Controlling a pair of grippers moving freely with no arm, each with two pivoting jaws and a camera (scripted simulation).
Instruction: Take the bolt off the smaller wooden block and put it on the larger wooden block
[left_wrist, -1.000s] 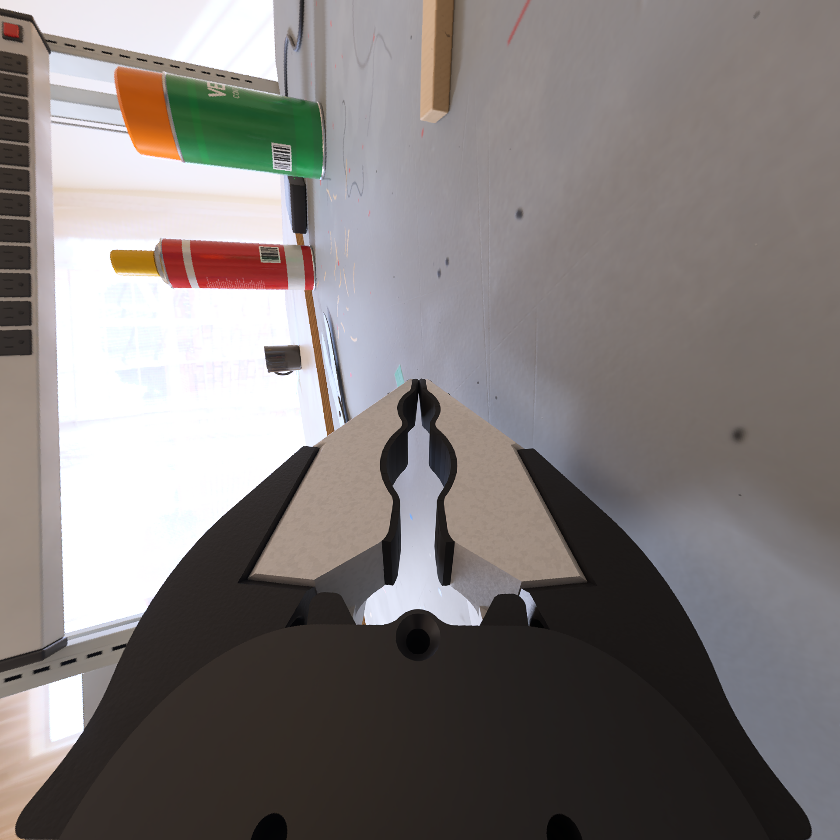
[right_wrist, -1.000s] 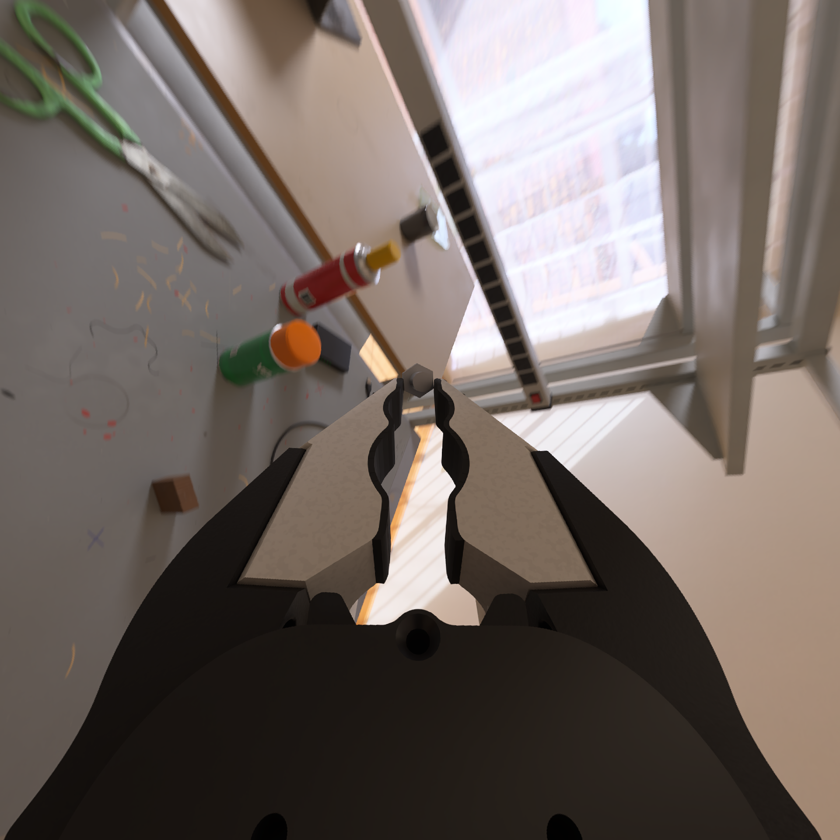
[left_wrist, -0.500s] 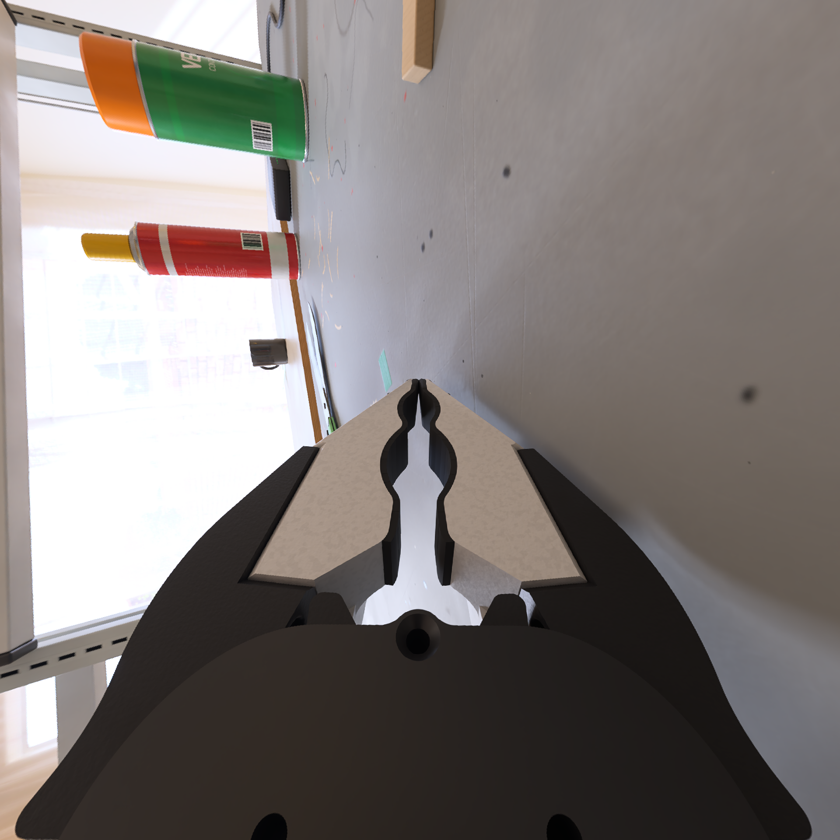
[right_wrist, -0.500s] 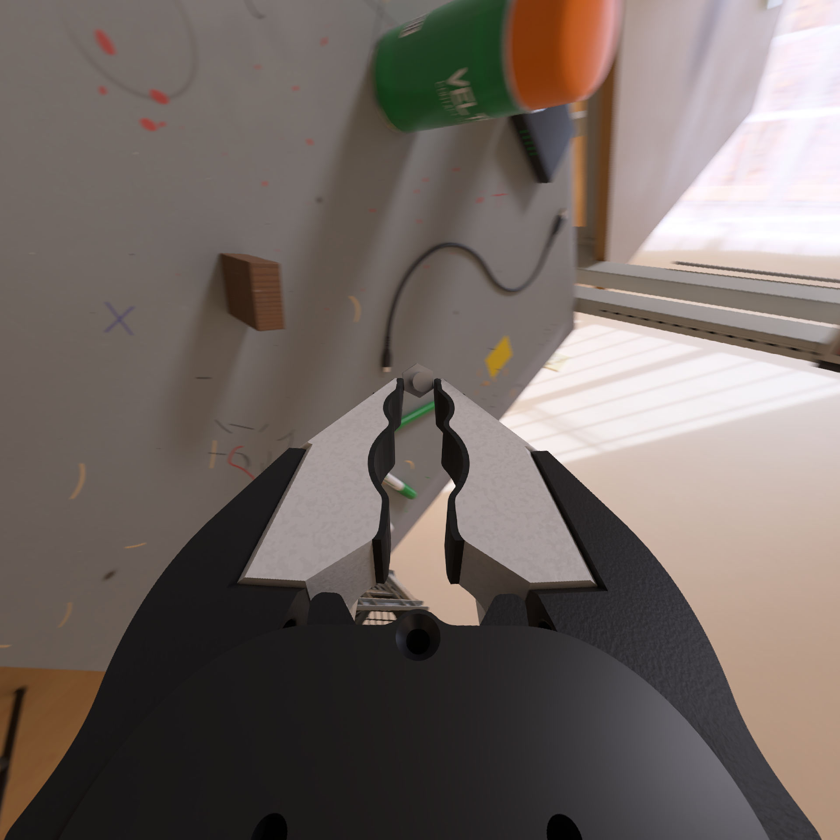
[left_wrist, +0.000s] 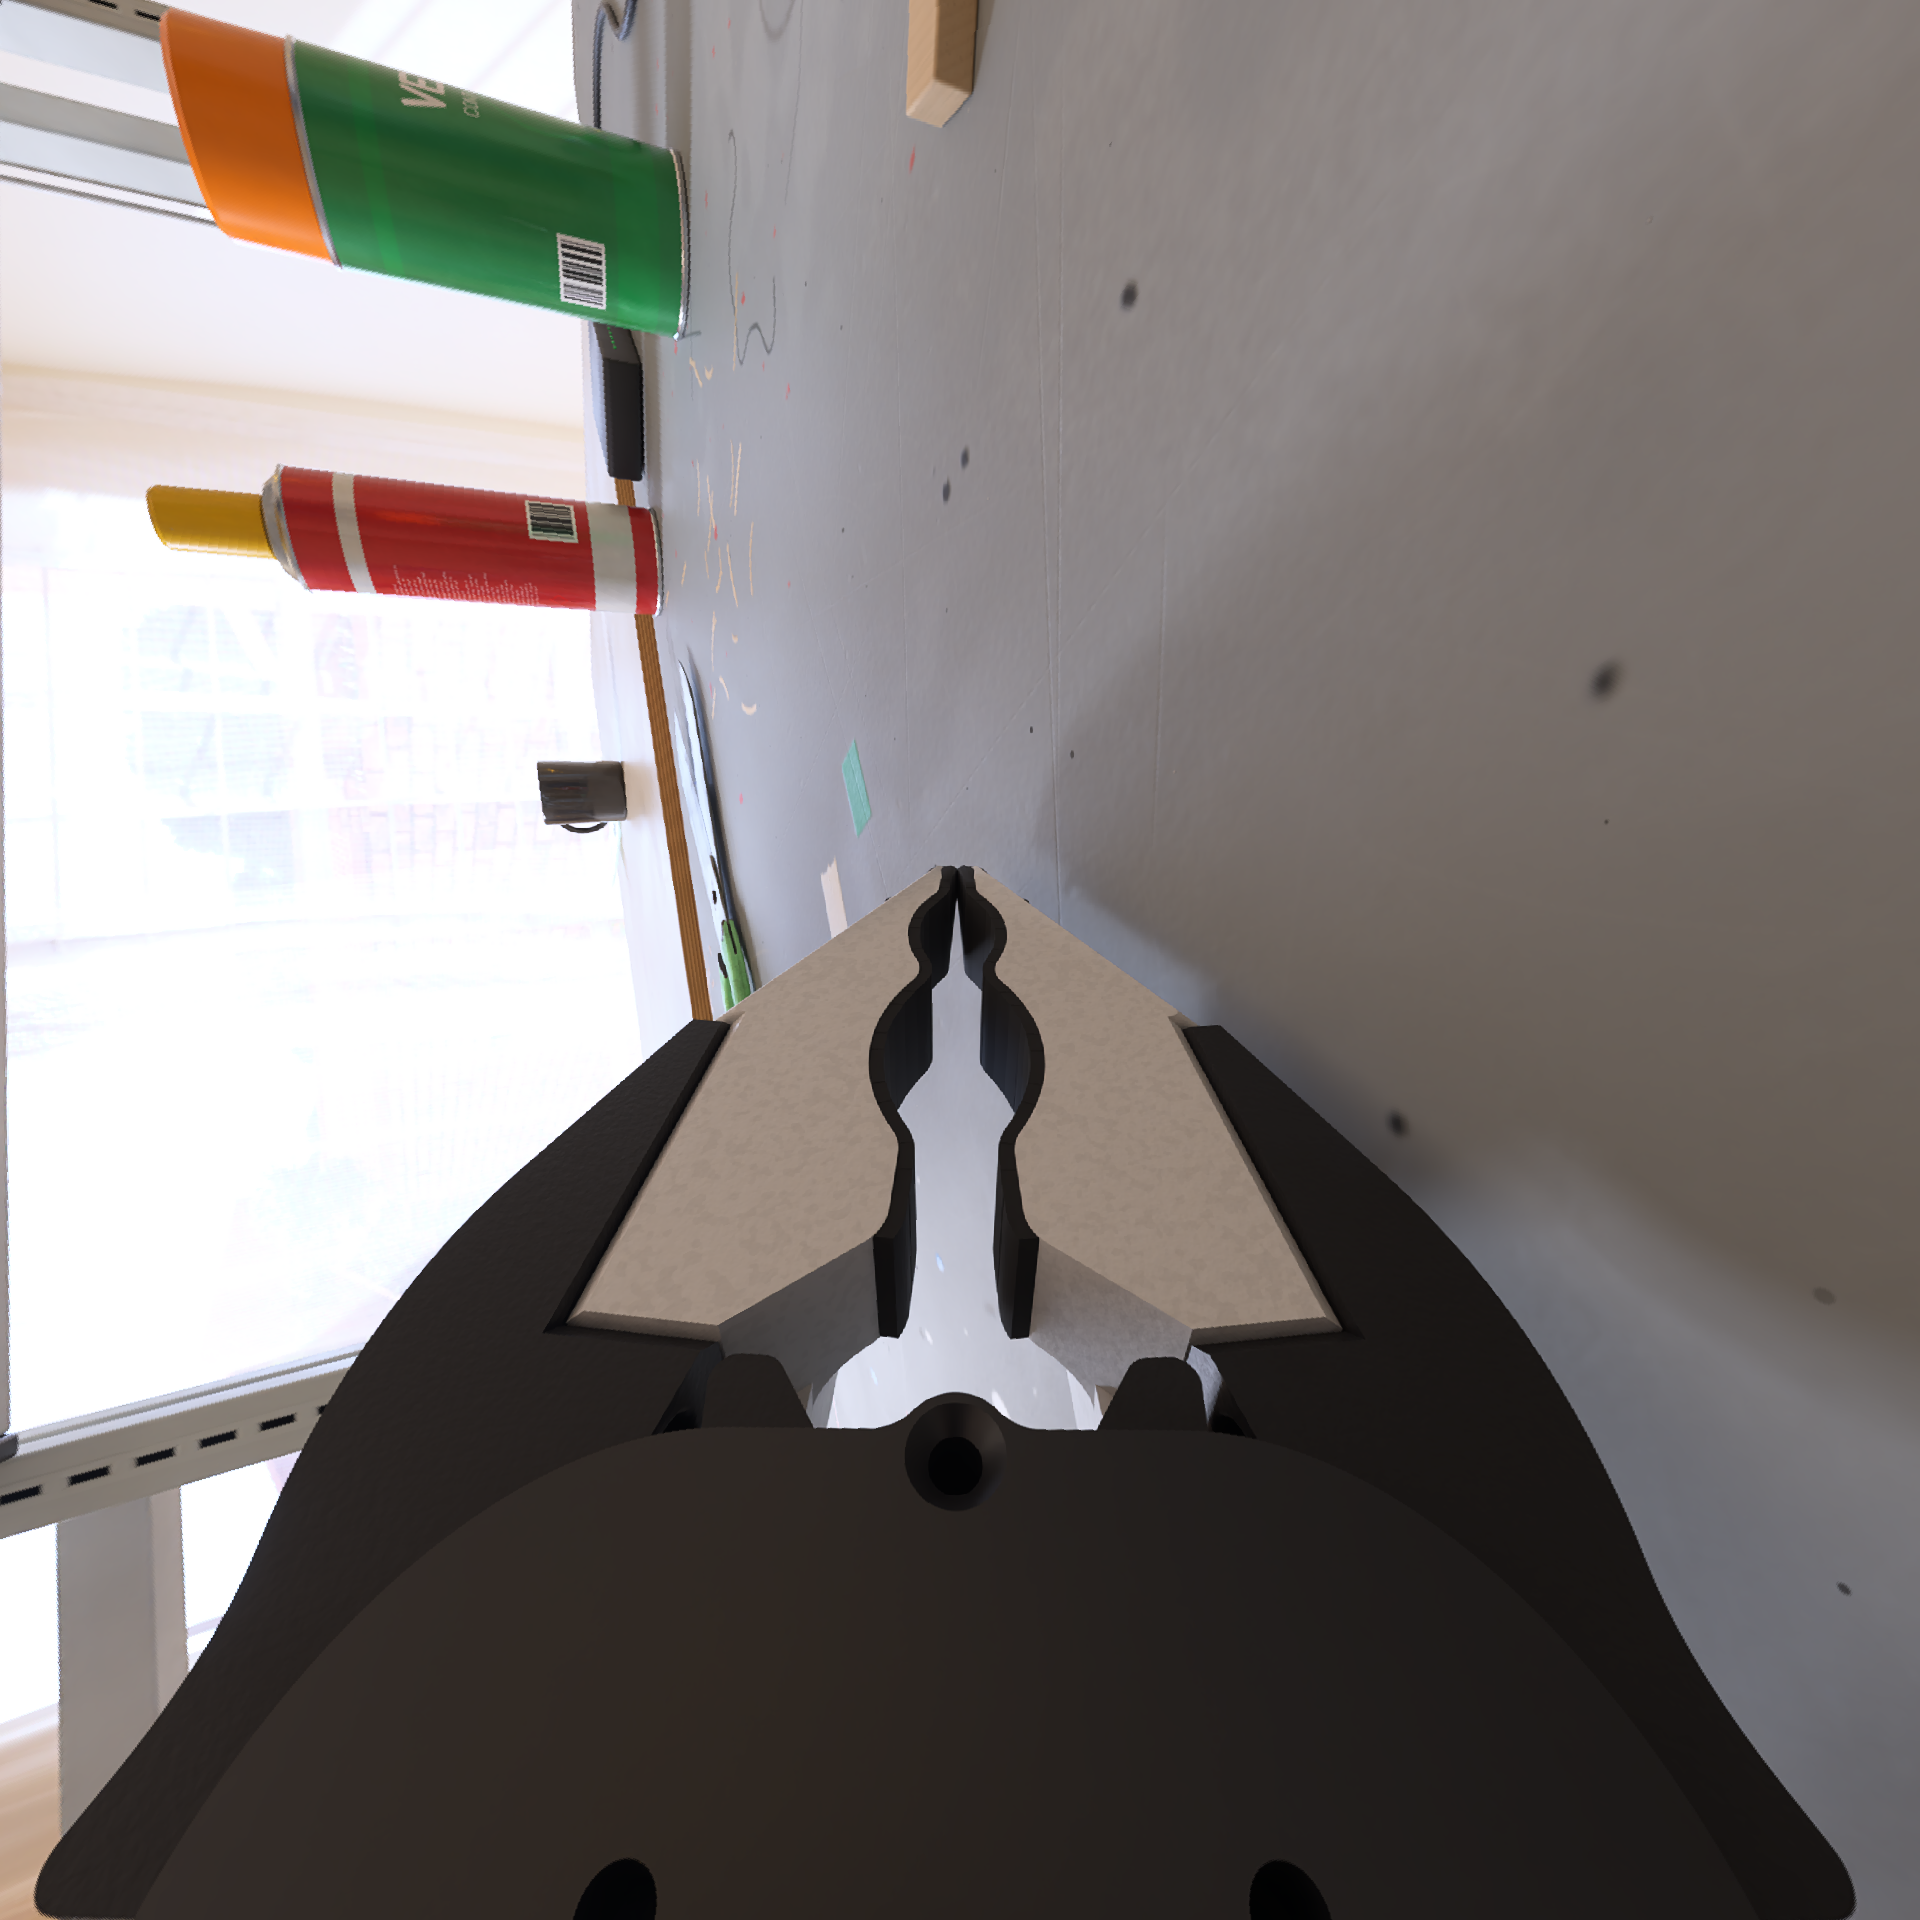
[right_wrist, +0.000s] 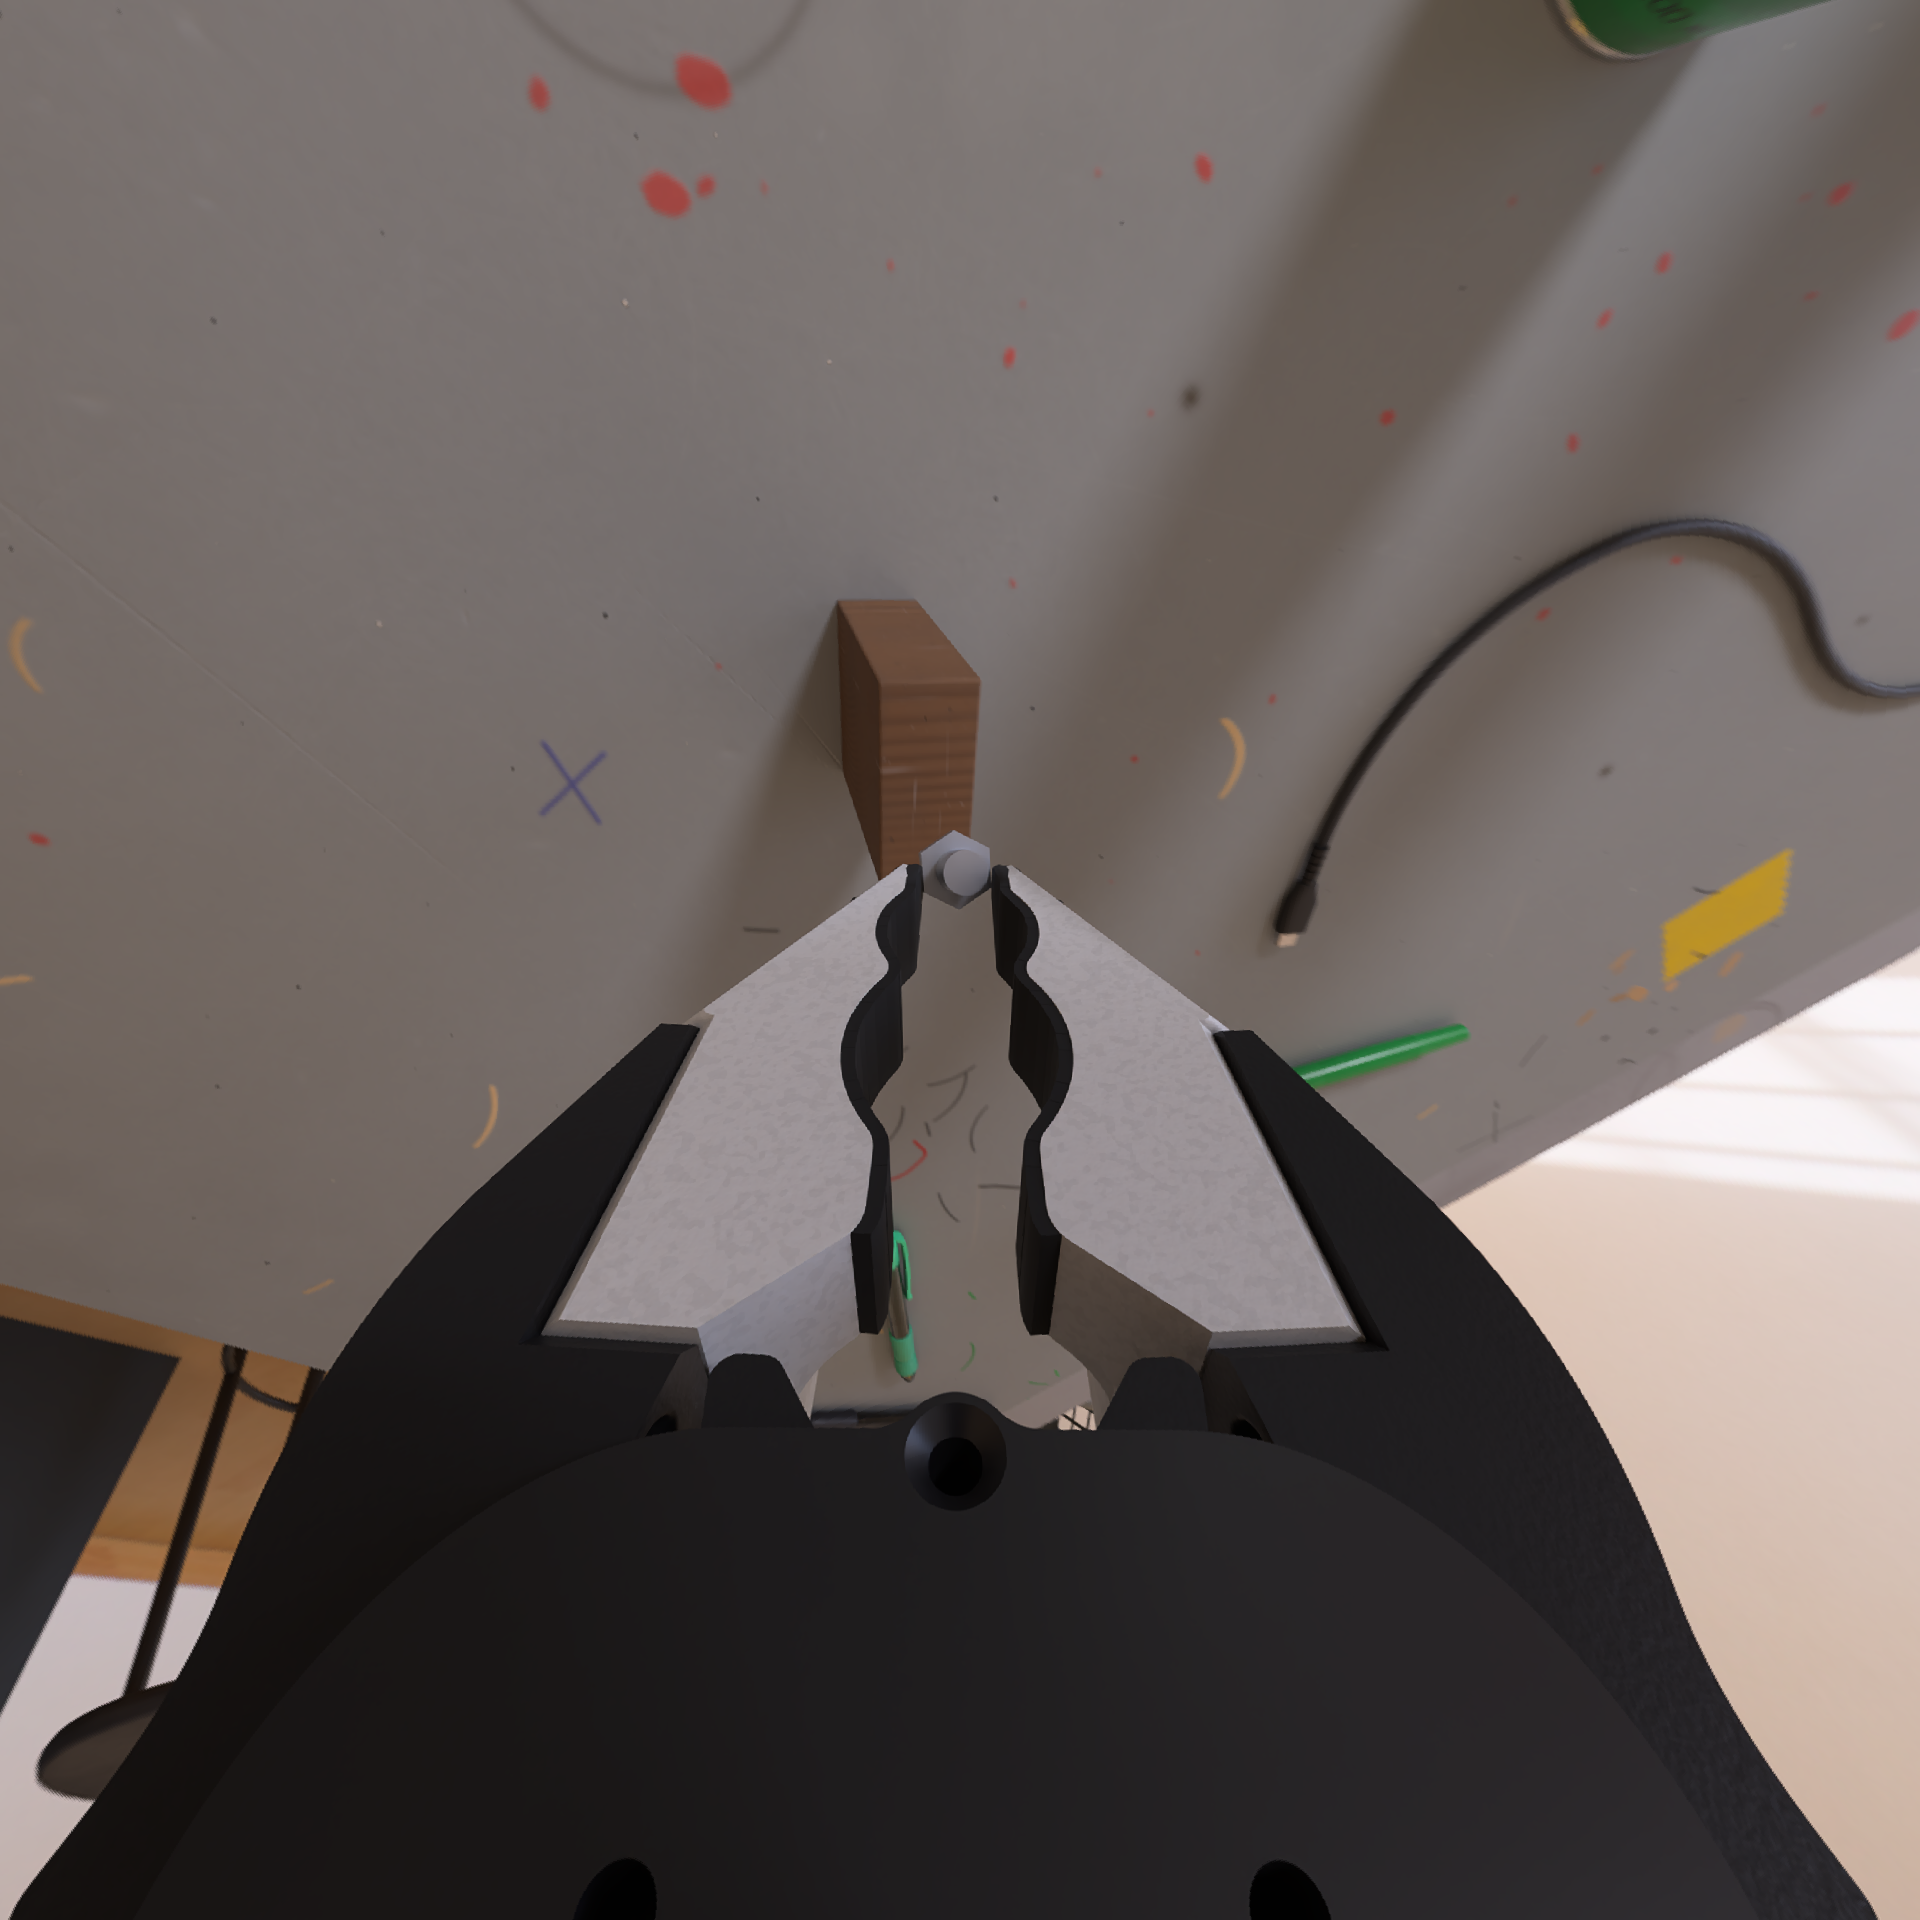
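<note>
Across the grey work surface (right_wrist: 312, 416) in the right wrist view, a black cable (right_wrist: 1455, 707) is curling at the right, a yellow patch (right_wrist: 1727, 914) is lying near the surface's edge, and a green pen (right_wrist: 1382, 1055) is showing just past the gripper's right finger. A second green pen (right_wrist: 902, 1309) is showing through the gap between the fingers. Red paint flecks and a blue cross mark are scattered over the surface. The dark brown wooden block (right_wrist: 914, 727) is sitting directly ahead of the fingertips, with nothing standing between it and the gripper.

The right gripper (right_wrist: 958, 883) is holding its fingers slightly apart, clamping the grey hex-headed bolt (right_wrist: 958, 871) at the very tips. The bolt is overlapping the block's near edge in this view; whether it is touching the block cannot be told.

In the left wrist view, the left gripper (left_wrist: 956, 878) is keeping its tips pressed together with nothing between them, hovering close beside the surface. A pale wooden block (left_wrist: 940, 62) is lying far ahead at the top edge. A green can with an orange cap (left_wrist: 436, 177) and a red can with a yellow cap (left_wrist: 436, 545) are standing along the far edge, with a small dark box (left_wrist: 582, 792) beyond them.

Counted: two wooden blocks, one bolt, two cans, two pens, one cable.
</note>
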